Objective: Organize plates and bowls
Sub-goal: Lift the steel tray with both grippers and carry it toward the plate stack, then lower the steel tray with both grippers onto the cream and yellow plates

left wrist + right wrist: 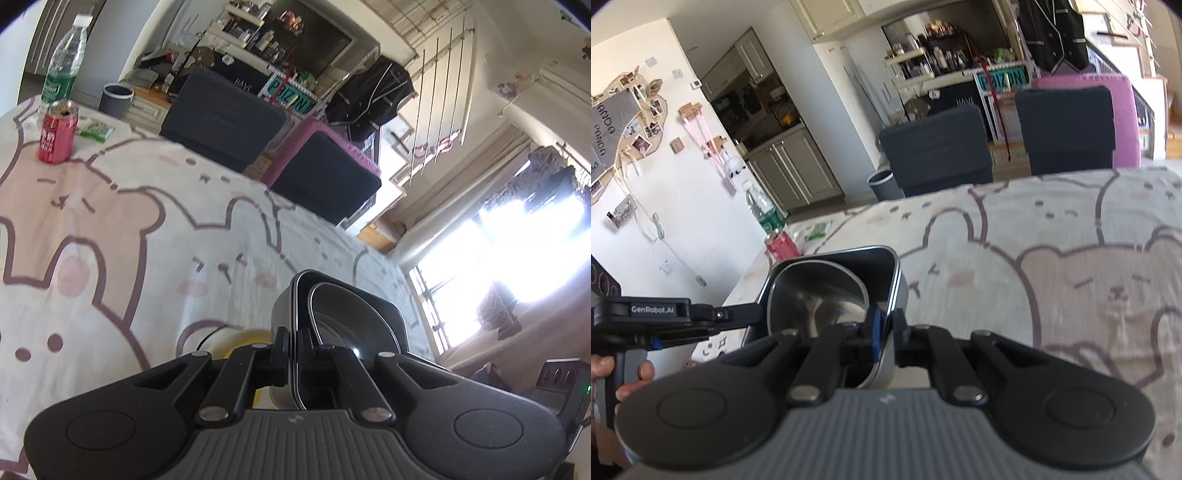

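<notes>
1. Left wrist view: the left gripper [291,343] is seen closed tight on the wall of a dark square container [391,317], one finger outside the wall and one inside.
2. A steel bowl [340,321] is nested inside the container, and both are held tilted above a tablecloth printed with bears [110,221].
3. A yellow round object [240,341], partly hidden by the gripper, is seen on the cloth just below the container.
4. A red can [57,133], a clear water bottle [66,62] and a green packet [95,129] are grouped at the far corner of the table.
5. Right wrist view: the right gripper [886,328] is pinched nearly closed on the opposite wall of the container, and the left gripper is seen gripping the far side, held by a hand [631,373].
</notes>
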`<state>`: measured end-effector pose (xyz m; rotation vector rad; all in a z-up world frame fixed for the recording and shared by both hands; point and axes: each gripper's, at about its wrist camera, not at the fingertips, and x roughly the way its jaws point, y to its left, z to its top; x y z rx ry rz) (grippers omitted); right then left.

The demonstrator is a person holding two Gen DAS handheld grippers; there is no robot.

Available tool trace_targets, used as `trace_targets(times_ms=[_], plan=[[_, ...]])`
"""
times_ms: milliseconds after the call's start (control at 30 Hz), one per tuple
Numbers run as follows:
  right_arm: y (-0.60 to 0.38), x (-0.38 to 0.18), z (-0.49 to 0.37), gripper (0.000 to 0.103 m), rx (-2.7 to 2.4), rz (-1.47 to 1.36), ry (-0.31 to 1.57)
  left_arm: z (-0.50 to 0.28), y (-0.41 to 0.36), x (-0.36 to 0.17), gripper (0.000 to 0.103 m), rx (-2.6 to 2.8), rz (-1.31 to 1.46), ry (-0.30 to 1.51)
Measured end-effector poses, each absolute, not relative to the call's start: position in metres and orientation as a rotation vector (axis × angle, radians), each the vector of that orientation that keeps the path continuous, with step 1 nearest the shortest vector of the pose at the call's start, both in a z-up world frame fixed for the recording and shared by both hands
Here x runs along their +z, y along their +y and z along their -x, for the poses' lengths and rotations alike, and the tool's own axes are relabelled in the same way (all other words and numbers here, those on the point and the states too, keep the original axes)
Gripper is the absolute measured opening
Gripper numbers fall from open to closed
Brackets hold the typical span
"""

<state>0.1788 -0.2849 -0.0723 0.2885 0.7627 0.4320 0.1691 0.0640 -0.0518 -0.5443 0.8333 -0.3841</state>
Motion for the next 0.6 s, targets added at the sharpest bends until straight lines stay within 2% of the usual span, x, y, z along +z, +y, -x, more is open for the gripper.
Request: trace_targets(times_ms=[367, 600], plan=[[-0.276, -0.107, -0.19, 0.008, 0.392, -0.265, 0.943, -0.178, 0.053, -0.096, 0.005, -0.371, 0.439, 1.009], [-0.27, -0.122, -0.191, 0.008, 0.36, -0.219, 0.991, -0.184, 0.046, -0.104, 0.005, -0.355, 0.414, 1.039]])
